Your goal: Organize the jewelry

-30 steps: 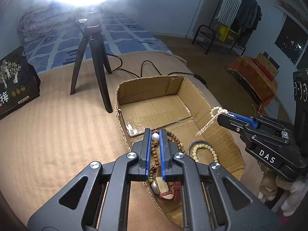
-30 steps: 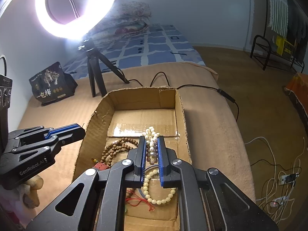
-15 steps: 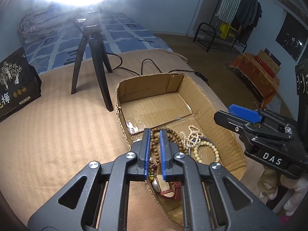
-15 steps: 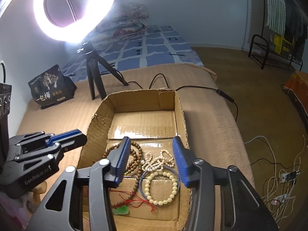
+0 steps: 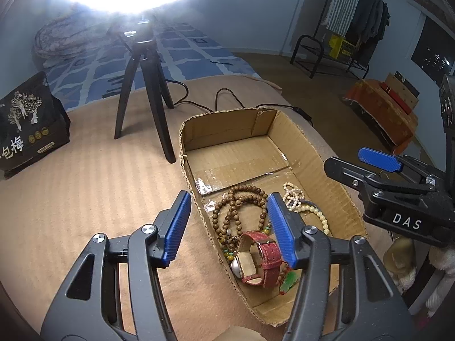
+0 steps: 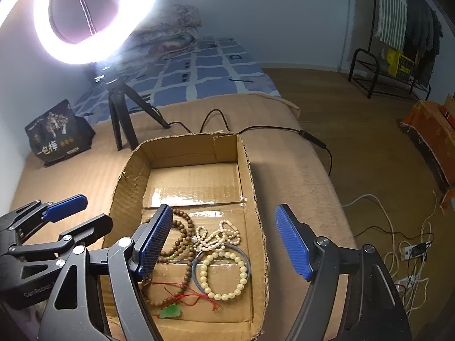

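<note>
In cardboard box (image 6: 257,187), tangled brown beads (image 6: 182,237), pearls (image 6: 217,237)

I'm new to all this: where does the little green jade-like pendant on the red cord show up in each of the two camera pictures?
Left wrist view: the green pendant on the red cord lies low and right of centre, in the near end of the cardboard box, beside the red-strapped watch.
Right wrist view: the pendant lies low and left of centre, near the box's front end.
Shared landmark: the brown wooden bead string.
</note>
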{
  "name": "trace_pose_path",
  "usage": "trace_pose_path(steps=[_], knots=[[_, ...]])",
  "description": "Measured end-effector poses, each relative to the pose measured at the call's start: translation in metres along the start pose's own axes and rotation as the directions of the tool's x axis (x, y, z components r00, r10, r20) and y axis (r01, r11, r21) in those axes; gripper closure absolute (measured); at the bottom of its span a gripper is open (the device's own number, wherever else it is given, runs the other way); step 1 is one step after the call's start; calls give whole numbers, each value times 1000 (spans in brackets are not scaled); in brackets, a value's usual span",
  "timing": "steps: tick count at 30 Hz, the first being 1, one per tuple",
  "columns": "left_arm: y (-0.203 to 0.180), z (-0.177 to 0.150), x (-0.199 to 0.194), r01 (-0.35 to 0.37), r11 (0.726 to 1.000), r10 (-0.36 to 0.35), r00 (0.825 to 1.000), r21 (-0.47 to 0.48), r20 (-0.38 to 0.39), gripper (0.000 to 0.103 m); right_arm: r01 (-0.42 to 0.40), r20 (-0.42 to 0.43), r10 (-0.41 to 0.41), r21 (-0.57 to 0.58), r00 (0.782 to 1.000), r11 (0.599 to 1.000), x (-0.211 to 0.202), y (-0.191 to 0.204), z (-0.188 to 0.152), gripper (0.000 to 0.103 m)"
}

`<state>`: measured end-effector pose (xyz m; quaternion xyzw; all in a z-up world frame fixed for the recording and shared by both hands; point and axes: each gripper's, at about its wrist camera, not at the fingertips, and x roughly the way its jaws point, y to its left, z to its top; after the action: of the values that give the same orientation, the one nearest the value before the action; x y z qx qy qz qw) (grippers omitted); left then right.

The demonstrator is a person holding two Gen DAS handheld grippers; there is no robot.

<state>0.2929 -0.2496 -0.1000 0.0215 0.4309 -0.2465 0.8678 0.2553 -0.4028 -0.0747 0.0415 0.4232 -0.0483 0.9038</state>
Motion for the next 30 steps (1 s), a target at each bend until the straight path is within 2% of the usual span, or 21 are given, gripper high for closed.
trace_pose_path(steps=[13, 22, 24, 30], knots=[[-2, -12, -48, -15, 1000, 14, 999, 12, 49, 45, 8, 36, -7, -22, 999, 1000, -34, 13, -2, 28], [-7, -28, -100, -20, 1000, 17, 995, 25, 100, 45, 16, 81, -11, -59, 997, 998, -75, 30, -11, 28], [-8, -32, -111, -21, 999, 18, 993, 26, 114, 45, 25, 95, -19, -68, 995, 997, -86, 33, -15, 23], [-14, -50, -143, -27, 999, 23, 989, 32, 144, 45, 35, 141, -23, -87, 990, 996, -116, 43, -29, 23]])
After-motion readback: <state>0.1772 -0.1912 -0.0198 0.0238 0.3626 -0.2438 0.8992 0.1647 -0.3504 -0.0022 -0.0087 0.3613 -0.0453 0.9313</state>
